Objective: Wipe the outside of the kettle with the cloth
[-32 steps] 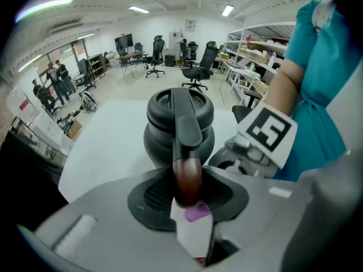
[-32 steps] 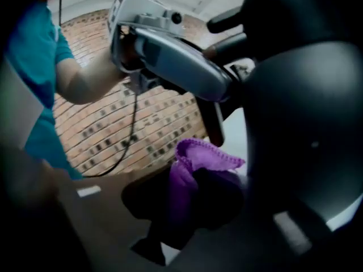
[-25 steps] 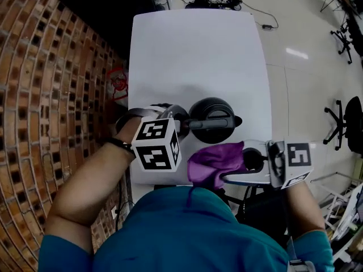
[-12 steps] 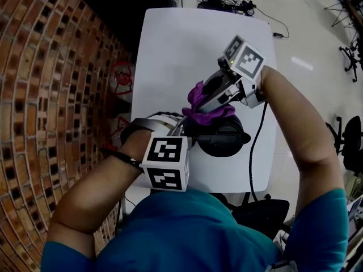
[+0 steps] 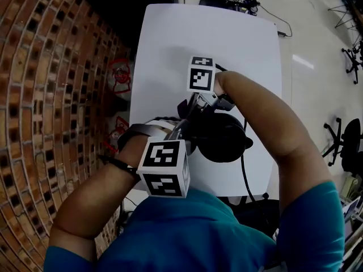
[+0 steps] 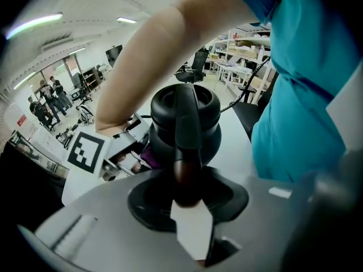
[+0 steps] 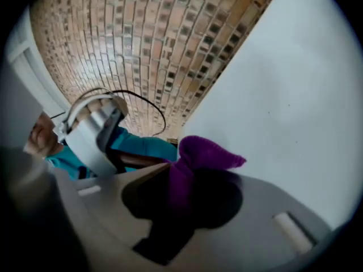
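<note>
Holds the black kettle [image 5: 224, 140] in place near the middle of the white worktop [image 5: 170, 44], with the left claw [image 6: 187, 177] clenched on its handle [image 6: 186, 123]. Pinches the purple cloth [image 7: 195, 157] firmly in the right claw [image 5: 191, 113], set at the kettle's upper-left flank in the head view, seemingly against the body. Risks shoving the kettle sideways or twisting it out of the handle grip by pressing the cloth too hard. Risks knocking the two claws together, since they sit just beside each other at that flank. Risks catching the black cable [image 5: 244, 171] that trails past the kettle's right side toward the near edge. Leaves little margin toward the bottom of the frame, where the worktop ends near the kettle. Offers plenty of bare surface toward the top and right, with a brick surface [image 5: 51, 95] close along the left edge.
</note>
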`<state>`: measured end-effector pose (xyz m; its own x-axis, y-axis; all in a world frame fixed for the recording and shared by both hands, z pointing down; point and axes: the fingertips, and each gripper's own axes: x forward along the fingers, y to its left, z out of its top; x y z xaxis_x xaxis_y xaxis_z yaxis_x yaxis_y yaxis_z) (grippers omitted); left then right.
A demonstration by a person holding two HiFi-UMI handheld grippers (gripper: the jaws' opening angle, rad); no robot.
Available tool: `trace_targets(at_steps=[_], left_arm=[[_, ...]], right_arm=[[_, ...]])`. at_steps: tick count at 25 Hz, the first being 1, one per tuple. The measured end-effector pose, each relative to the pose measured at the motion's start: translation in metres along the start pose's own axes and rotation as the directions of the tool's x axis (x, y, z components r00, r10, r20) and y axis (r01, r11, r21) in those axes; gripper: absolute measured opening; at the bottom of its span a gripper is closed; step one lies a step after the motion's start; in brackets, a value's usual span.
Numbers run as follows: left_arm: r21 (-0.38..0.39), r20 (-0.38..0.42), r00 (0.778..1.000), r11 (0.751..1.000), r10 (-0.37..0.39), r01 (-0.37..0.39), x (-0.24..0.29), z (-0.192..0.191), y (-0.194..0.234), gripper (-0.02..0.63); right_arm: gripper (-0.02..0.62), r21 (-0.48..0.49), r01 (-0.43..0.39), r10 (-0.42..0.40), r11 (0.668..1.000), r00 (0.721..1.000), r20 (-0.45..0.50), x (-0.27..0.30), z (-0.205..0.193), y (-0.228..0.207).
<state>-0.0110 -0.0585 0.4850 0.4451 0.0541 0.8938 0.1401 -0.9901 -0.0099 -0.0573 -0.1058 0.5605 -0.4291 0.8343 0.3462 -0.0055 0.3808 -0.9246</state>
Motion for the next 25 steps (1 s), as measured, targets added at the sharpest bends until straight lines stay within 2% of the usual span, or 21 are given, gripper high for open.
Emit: trace_targets(at_steps=[2, 3, 5, 6, 8, 9, 10, 12, 14, 16, 17, 19, 21, 22, 25], left_arm=[[0.003, 0.015, 1.0, 1.0, 0.001, -0.001, -0.001, 0.004, 0.002, 0.114], [0.006, 0.017, 1.0, 1.0, 0.002, -0.002, -0.001, 0.005, 0.002, 0.114], [0.007, 0.016, 1.0, 1.0, -0.003, 0.003, -0.002, 0.004, 0.002, 0.114], [0.008, 0.014, 1.0, 1.0, -0.006, 0.006, -0.001, 0.003, 0.002, 0.114], [0.009, 0.013, 1.0, 1.0, -0.011, 0.01, -0.001, 0.002, 0.001, 0.114], [0.009, 0.013, 1.0, 1.0, -0.013, 0.013, 0.0, 0.002, 0.0, 0.114], [0.009, 0.011, 1.0, 1.0, -0.017, 0.016, 0.0, 0.001, 0.0, 0.114], [0.003, 0.005, 1.0, 1.0, -0.022, 0.022, 0.0, -0.003, 0.0, 0.114], [-0.013, -0.002, 1.0, 1.0, -0.025, 0.025, -0.002, -0.007, 0.001, 0.114], [-0.03, -0.013, 1.0, 0.999, -0.02, 0.02, -0.002, -0.009, 0.001, 0.115], [-0.037, -0.019, 1.0, 0.999, -0.016, 0.016, -0.002, -0.009, 0.001, 0.114], [-0.05, -0.03, 0.999, 0.999, -0.011, 0.009, -0.001, -0.009, 0.002, 0.114], [-0.061, -0.04, 0.999, 0.998, -0.005, 0.003, -0.001, -0.009, 0.004, 0.114], [-0.065, -0.046, 0.999, 0.998, -0.002, -0.001, -0.002, -0.009, 0.004, 0.114], [-0.072, -0.061, 0.998, 0.997, 0.003, -0.007, -0.001, -0.007, 0.004, 0.114]], right_arm=[[0.104, -0.045, 0.085, -0.086, 0.995, 0.996, -0.026, 0.004, -0.002, -0.015], [0.104, -0.074, 0.125, -0.126, 0.989, 0.992, -0.001, -0.002, -0.001, -0.02], [0.104, -0.102, 0.19, -0.173, 0.976, 0.973, 0.155, -0.034, 0.005, -0.019], [0.104, -0.095, 0.199, -0.166, 0.975, 0.947, 0.276, -0.057, 0.006, -0.009], [0.104, -0.107, 0.182, -0.104, 0.977, 0.855, 0.509, -0.104, 0.0, 0.03], [0.104, -0.132, 0.184, -0.073, 0.974, 0.809, 0.583, -0.12, -0.008, 0.051], [0.104, -0.145, 0.185, -0.054, 0.972, 0.775, 0.63, -0.128, -0.018, 0.065], [0.104, -0.104, 0.18, -0.058, 0.978, 0.717, 0.694, -0.126, -0.041, 0.066], [0.104, -0.02, 0.155, -0.084, 0.988, 0.633, 0.769, -0.121, -0.056, 0.047], [0.103, 0.06, 0.142, -0.13, 0.988, 0.556, 0.821, -0.115, -0.067, 0.022], [0.103, 0.093, 0.149, -0.158, 0.985, 0.531, 0.832, -0.112, -0.073, 0.01], [0.103, 0.132, 0.182, -0.207, 0.975, 0.503, 0.839, -0.107, -0.08, -0.007], [0.103, 0.141, 0.261, -0.255, 0.955, 0.478, 0.841, -0.112, -0.085, -0.008], [0.104, 0.13, 0.307, -0.265, 0.943, 0.452, 0.852, -0.119, -0.089, 0.0], [0.104, 0.067, 0.439, -0.227, 0.896, 0.323, 0.919, -0.148, -0.105, 0.055]])
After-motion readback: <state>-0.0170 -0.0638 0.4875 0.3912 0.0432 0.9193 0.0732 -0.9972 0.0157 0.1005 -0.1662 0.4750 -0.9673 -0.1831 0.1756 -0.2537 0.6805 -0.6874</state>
